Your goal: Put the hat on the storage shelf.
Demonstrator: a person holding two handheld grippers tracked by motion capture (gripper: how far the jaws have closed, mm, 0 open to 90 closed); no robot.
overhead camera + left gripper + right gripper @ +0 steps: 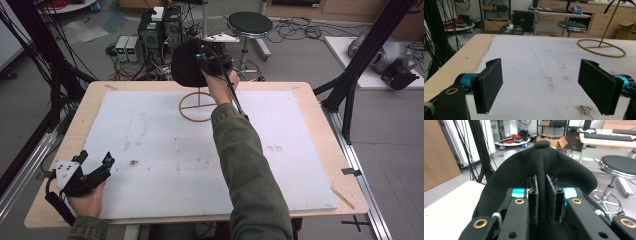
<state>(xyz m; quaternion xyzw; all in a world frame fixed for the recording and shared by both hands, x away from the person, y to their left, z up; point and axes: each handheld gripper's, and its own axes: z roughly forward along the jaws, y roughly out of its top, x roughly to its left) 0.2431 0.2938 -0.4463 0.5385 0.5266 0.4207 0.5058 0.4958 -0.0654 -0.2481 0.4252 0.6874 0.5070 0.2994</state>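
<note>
1. Left gripper sits at the near left corner of the table, held in the person's left hand; its jaws stand wide apart with nothing between them, tips just above the white board
2. Left gripper view: the gripper looks across the stained white board; a dark smudge of dirt lies on the board near one jaw
3. A thin gold wire stand, ring base flat on the board with an upright stem, sits at the far middle of the board; in the left gripper view it shows as a ring and slanted stem at far right
4. Right gripper is raised above the stand, arm in a green sleeve reaching forward; its jaws are clamped on a black cap, which hangs in the air over the far edge of the table, close above the stem of the stand
5. Right gripper view: the gripper pinches a fold of the black cap tight between its pads, the cap's top button visible at its crown
6. A round black stool stands on the floor beyond the table
</note>
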